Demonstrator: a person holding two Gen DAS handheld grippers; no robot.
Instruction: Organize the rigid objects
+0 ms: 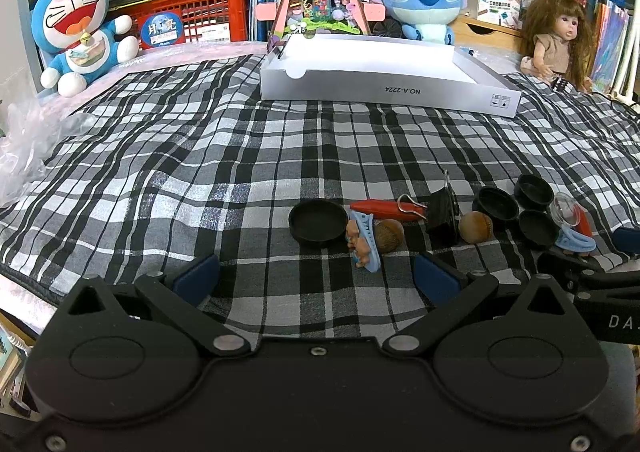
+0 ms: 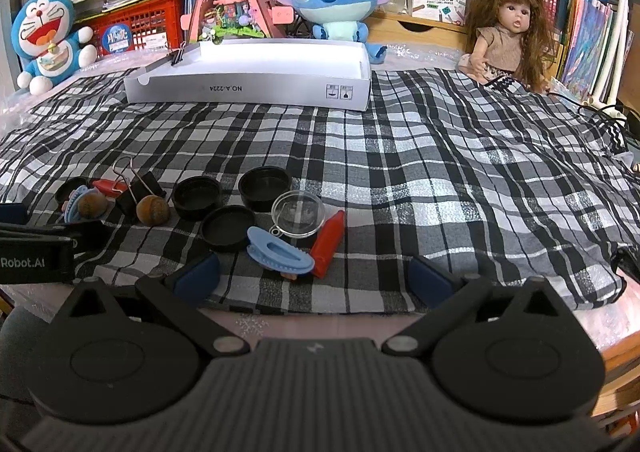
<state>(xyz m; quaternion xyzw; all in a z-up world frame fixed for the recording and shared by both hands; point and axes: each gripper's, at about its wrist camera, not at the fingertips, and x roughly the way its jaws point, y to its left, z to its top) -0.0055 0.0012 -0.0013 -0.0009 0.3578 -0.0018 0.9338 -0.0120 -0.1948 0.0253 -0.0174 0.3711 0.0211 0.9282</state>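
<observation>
Small objects lie in a row on the checked cloth [image 1: 240, 156]. In the left wrist view: a black lid [image 1: 318, 226], a blue hair clip [image 1: 364, 240], a red crayon [image 1: 380, 209], a black binder clip [image 1: 442, 212], two acorns [image 1: 475, 227], three black caps [image 1: 496, 204]. In the right wrist view: a blue hair clip [image 2: 280, 254], a red crayon [image 2: 328, 244], a clear dome [image 2: 297, 213], black caps [image 2: 228, 227]. My left gripper [image 1: 316, 278] is open and empty just short of the lid. My right gripper [image 2: 314, 278] is open and empty just short of the clip.
A white shallow box [image 1: 384, 86] stands at the far side of the cloth; it also shows in the right wrist view [image 2: 248, 86]. Behind it sit a Doraemon plush [image 1: 76, 32], a Stitch plush [image 1: 424, 0], a doll [image 1: 556, 40], a red crate and bookshelves.
</observation>
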